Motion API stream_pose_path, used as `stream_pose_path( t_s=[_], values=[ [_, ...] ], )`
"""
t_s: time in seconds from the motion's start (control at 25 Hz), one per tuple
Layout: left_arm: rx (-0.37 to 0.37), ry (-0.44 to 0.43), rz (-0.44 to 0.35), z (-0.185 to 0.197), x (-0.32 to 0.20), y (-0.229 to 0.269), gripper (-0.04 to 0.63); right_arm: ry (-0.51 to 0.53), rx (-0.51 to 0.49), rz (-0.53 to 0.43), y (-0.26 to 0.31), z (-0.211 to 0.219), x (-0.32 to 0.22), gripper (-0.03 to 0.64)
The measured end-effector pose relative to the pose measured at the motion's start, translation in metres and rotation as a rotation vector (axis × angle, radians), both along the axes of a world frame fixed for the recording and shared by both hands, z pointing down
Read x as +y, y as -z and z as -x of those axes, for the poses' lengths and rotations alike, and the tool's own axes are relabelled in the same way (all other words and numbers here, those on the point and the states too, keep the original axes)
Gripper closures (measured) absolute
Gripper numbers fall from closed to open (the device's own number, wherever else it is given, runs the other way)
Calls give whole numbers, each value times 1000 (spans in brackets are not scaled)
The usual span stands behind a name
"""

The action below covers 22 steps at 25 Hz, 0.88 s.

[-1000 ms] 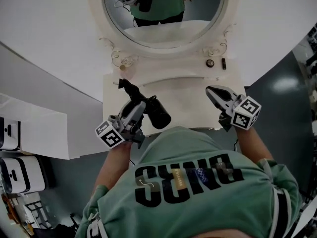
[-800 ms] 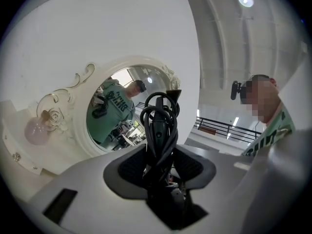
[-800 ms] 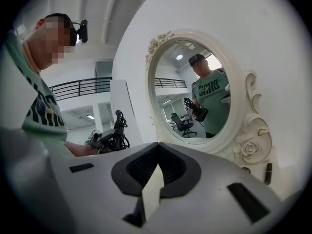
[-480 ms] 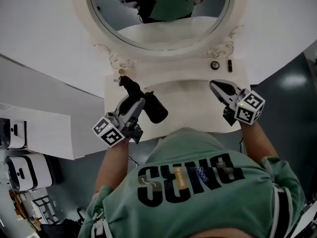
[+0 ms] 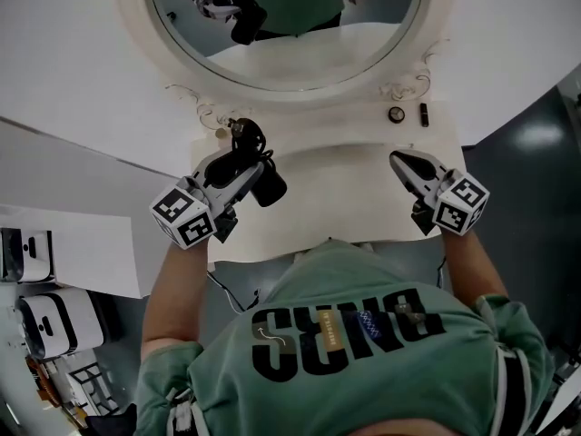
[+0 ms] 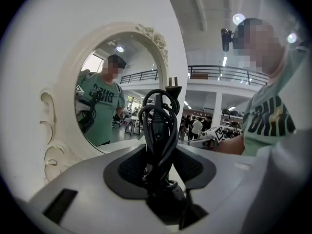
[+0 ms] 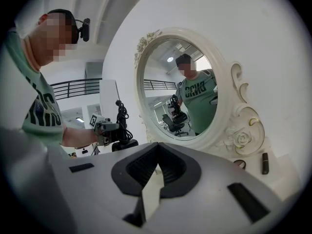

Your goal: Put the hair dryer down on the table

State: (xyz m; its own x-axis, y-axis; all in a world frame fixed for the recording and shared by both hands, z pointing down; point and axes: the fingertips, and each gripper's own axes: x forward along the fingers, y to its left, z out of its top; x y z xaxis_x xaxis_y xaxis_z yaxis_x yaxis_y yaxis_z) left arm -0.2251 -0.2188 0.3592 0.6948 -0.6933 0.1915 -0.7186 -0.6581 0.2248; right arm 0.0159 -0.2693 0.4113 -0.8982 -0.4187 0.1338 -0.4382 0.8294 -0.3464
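Observation:
A black hair dryer (image 5: 269,187) with its cord coiled round the handle (image 5: 245,141) hangs above the left part of the white dressing table (image 5: 345,212). My left gripper (image 5: 243,173) is shut on the handle; in the left gripper view the cord-wrapped handle (image 6: 158,118) stands upright between the pads (image 6: 130,165). My right gripper (image 5: 400,160) hovers over the table's right side, jaws together with nothing in them (image 7: 155,172). From the right gripper view the hair dryer (image 7: 123,141) and left gripper (image 7: 104,128) show at the left.
An oval mirror (image 5: 290,25) in an ornate white frame stands at the table's back. A small round item (image 5: 396,114) and a dark lipstick-like tube (image 5: 423,113) lie at the back right. White shelves (image 5: 54,243) stand left of the table.
My left gripper has carried the hair dryer to the left and toward the mirror and rolled it, so the barrel now lies closer to the gripper. The right gripper has shifted slightly.

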Motion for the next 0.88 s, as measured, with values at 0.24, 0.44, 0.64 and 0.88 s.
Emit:
stream_pose_path(
  t_s=[0.24,0.44,0.64,0.88],
  values=[
    [-127,-45,41,-13,-22,-15,420,-23,-31,1,-5,-11,-12,623],
    [-202,-91,85,-27,-39,-37,420,-30,-52,10,-16,-17,-20,623],
    [-277,-122,122,-36,-55,-58,420,-47,-77,35,-32,-32,-23,623],
    [-368,-156,177,-41,-71,-83,420,-87,-97,74,-54,-55,-21,623]
  ],
)
